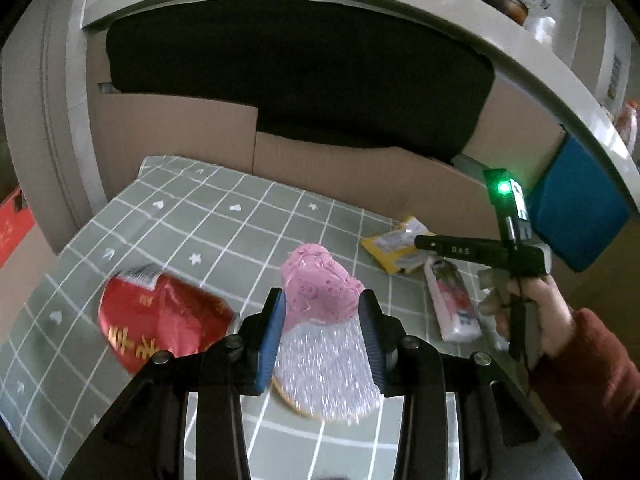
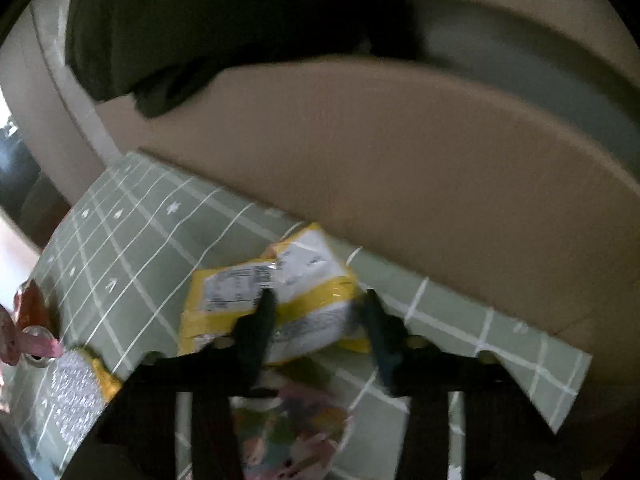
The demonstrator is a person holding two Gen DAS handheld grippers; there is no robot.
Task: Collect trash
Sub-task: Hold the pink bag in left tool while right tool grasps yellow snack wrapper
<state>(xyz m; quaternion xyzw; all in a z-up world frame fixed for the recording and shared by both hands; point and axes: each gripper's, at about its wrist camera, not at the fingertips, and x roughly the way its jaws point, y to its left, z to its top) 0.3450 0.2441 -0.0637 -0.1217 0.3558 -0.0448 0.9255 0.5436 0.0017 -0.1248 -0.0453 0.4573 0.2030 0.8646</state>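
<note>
Your left gripper [image 1: 322,320] is pinched on the pink wrapper [image 1: 320,300], blue pads pressed to both its sides, and the wrapper hangs between them above the green checked cloth [image 1: 208,224]; that hand is taken, so the coming pick looks like the right's; your right gripper [image 2: 320,316] straddles the yellow packet [image 2: 272,296], which lies on the cloth close to the cardboard box [image 2: 400,160]; the jaws stand partly parted with the packet's near edge between them, but blur keeps me from telling whether the pads press on it; the packet lies dead ahead of that claw and just below it, its long axis crosswise to the fingers, so you would probably close across the short way; the red wrapper [image 1: 160,320] sits nearer your left hand, the white tube [image 1: 452,304] nearer your right
</note>
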